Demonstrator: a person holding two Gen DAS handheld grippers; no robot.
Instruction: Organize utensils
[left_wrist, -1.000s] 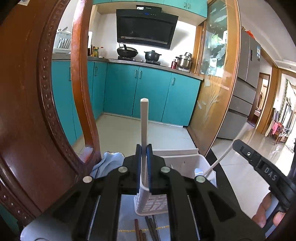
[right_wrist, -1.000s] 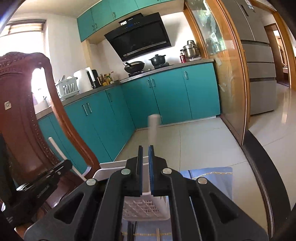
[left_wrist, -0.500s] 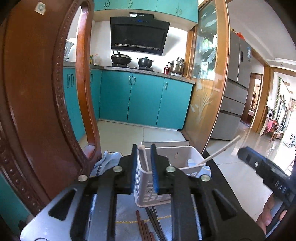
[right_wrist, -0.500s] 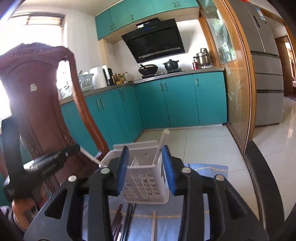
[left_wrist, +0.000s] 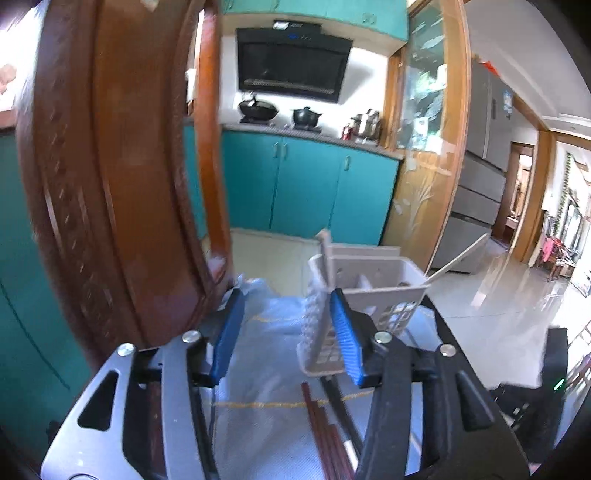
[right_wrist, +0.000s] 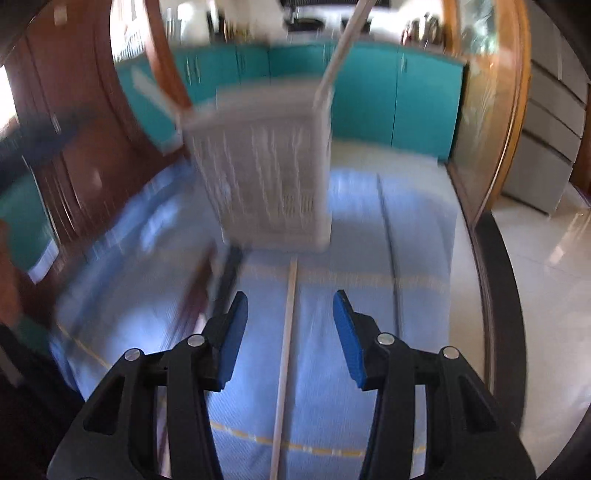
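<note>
Two handheld grippers over a blue cloth on the tabletop (right_wrist: 406, 229). The white utensil caddy (right_wrist: 266, 166) stands upright at the cloth's far end w/ pale chopsticks leaning inside. Left gripper (left_wrist: 286, 332) has just been opening, nothing between its pads. Right gripper (right_wrist: 290, 332), also just opened & empty, straddles a loose pale chopstick (right_wrist: 286, 332) lying lengthwise, prob. the next pick; dark chopsticks (left_wrist: 328, 424) lie beside it.

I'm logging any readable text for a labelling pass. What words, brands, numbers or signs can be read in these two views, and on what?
None can be read.
Range hood: small blue lit marks and a pale label on top, too small to read.
Fridge: a sticker, blurred.
Right wrist view: motion-blurred, no text shows.
</note>
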